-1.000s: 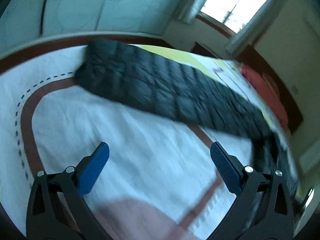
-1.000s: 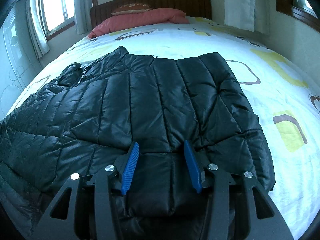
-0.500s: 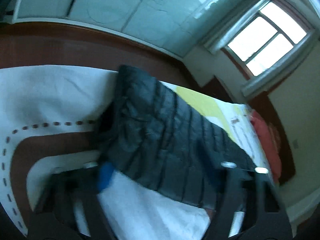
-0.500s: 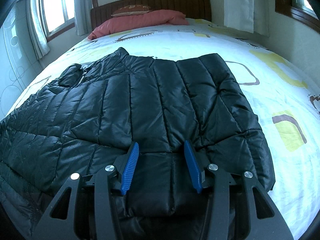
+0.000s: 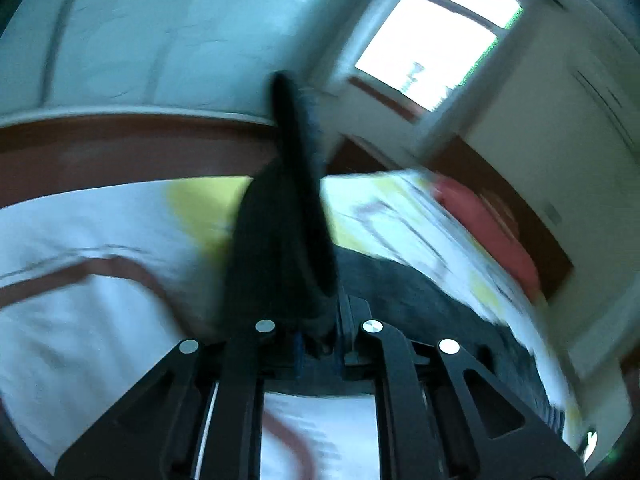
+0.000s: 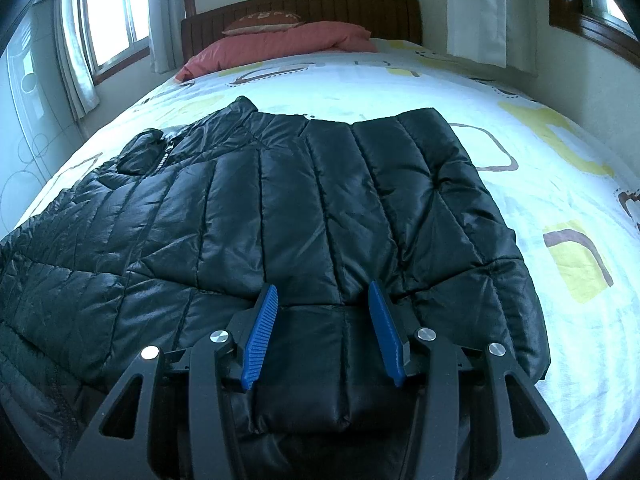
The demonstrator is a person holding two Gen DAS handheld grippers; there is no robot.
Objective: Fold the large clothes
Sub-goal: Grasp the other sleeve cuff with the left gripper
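Garment: a black quilted puffer jacket (image 6: 320, 208) is spread over the patterned bedsheet (image 6: 540, 160), collar and zip toward the window side, hem toward the right wrist camera.

Sleeve: in the left wrist view a dark sleeve end (image 5: 288, 216) is seen lifted off the bed and standing up out of the jaws, blurred by motion.

Left gripper: the left gripper (image 5: 320, 332) is seen pressed together on that sleeve end; its jaws have just been closing, with the fabric between them.

Right gripper: the right gripper (image 6: 324, 328) is held half spread at the near hem, a puffy hem fold lying between the blue pads (image 6: 262, 332). Whether the pads actually press on it cannot be told.

Surroundings: a pink pillow (image 6: 280, 46) is seen against the wooden headboard (image 6: 304, 12), well apart from the jacket.

Handling: the jacket is judged light, soft and springy; the shiny shell is likely slippery, and trapped air is expected to push folds back open.

Where to hold: a cuff, hem band or seam line is judged the best place, since stitched edges are thinner and firmer than padded panels.

Step in hand: the sleeve is judged ready to be carried across the body panel.

Risk: a shallow pinch may slide off the slick shell.
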